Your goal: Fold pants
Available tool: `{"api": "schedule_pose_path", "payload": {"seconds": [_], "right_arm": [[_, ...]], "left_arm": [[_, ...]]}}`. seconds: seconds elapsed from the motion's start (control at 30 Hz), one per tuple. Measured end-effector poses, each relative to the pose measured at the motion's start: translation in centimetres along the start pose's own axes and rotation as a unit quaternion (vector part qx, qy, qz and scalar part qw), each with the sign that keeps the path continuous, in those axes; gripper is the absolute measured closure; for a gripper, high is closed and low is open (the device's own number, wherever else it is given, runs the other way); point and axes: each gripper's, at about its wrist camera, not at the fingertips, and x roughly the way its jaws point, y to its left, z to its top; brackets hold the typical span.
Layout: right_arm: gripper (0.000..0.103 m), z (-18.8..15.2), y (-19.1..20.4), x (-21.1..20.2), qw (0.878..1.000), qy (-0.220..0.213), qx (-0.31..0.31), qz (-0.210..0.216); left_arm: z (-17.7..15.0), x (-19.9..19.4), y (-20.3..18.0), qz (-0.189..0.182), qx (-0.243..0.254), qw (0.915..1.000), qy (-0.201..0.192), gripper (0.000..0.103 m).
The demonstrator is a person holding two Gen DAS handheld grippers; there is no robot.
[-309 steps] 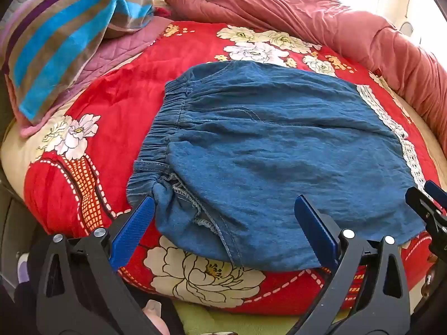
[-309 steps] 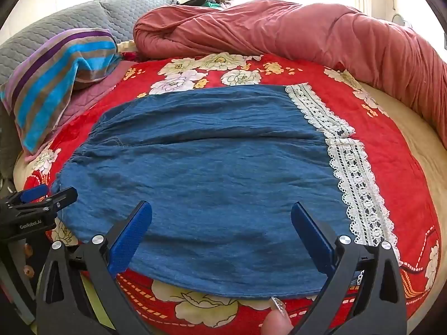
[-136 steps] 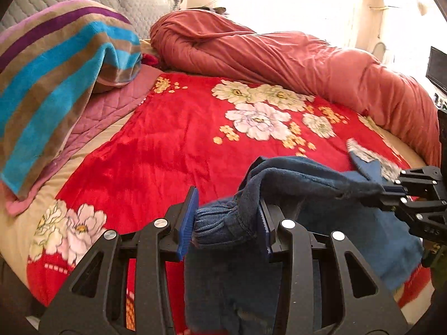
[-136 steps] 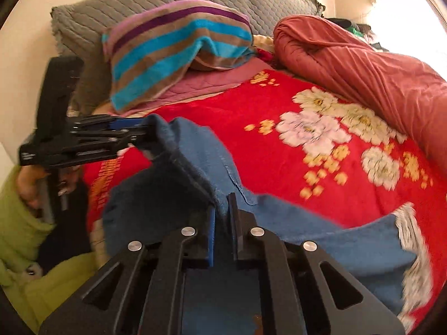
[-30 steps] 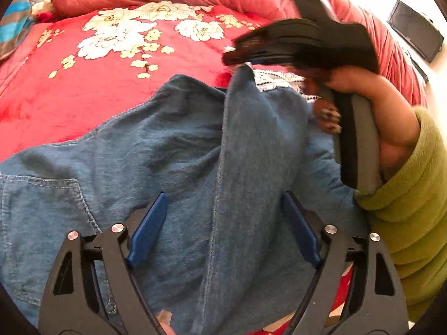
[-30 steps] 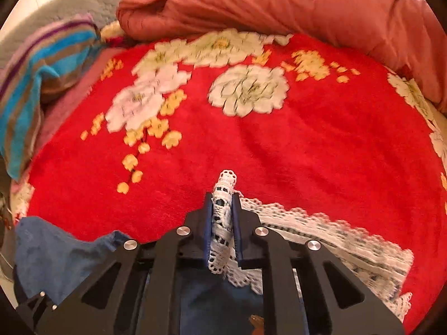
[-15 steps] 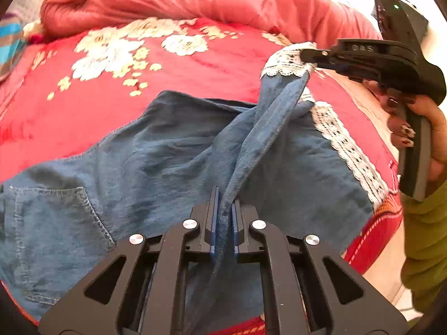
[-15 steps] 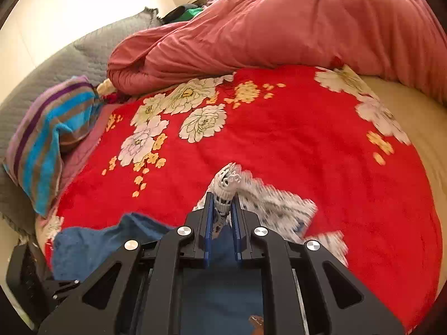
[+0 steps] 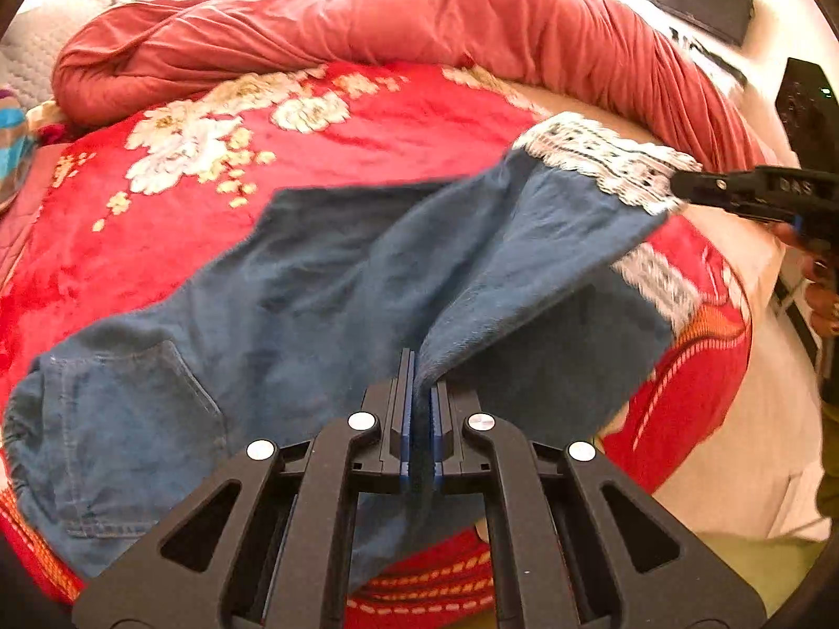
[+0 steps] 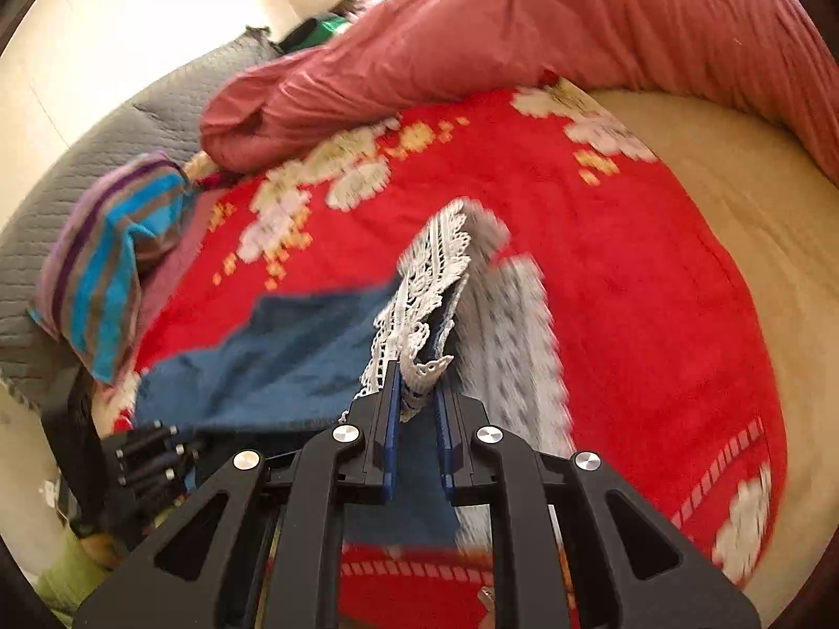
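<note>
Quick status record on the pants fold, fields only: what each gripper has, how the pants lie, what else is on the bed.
left gripper: shut on a fold of denim along the near edge of the pants
right gripper: shut on the lace hem, lifted off the bed
pants: waistband end flat on the red floral blanket, upper leg raised and stretched between both grippers
lower leg: flat, its lace hem on the blanket
also on bed: rolled pink duvet, striped towel
</note>
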Motion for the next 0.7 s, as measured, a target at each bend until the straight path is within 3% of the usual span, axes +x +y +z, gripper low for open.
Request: {"api": "schedule_pose_path", "payload": {"seconds": [0.4,0.6,0.63,0.67,0.7], "right_arm": [[0.092,-4.7,-3.3,0.5,0.997,0.051,0.038,-0.05],[0.093,-5.9,-5.2,1.8,0.994,0.074,0.059,-0.047],[0.092,-5.9,-5.3,1.7,0.994,0.073,0.061,-0.045],[0.089,-5.8,-5.4,1.5,0.994,0.073,0.063,-0.042],[0.076,-5.6,-5.5,1.0,0.995,0.07,0.065,-0.043]], "left_arm": [[-1.9,1.8,-1.7,0.0,0.033,0.9986,0.04,0.1],[-2.1,2.1,-2.0,-0.002,0.037,0.9982,0.047,0.095],[-2.1,1.9,-2.0,-0.004,0.036,0.9983,0.047,0.084],[-2.3,1.4,-2.0,-0.009,0.034,0.9984,0.045,0.062],[-2.4,1.0,-1.9,-0.013,0.033,0.9985,0.042,0.053]]}}
